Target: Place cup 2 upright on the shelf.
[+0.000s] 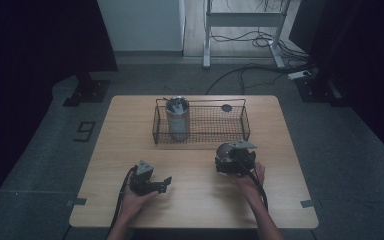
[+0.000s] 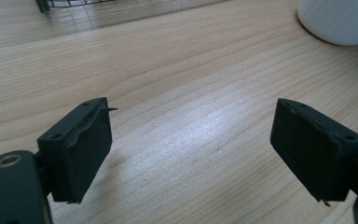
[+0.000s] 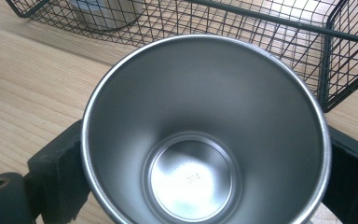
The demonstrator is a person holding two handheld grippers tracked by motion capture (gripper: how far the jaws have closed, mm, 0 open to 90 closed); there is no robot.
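Here, your right gripper [image 3: 205, 168] clamps the steel cup [image 3: 205, 135] at frame centre: light, rigid, slippery, so grip its walls squarely.

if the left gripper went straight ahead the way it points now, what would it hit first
Probably nothing soon: the left gripper is empty, jaws apart, with bare table ahead. Its line runs between the white object and the wire basket; depth is unclear, so either could be grazed.
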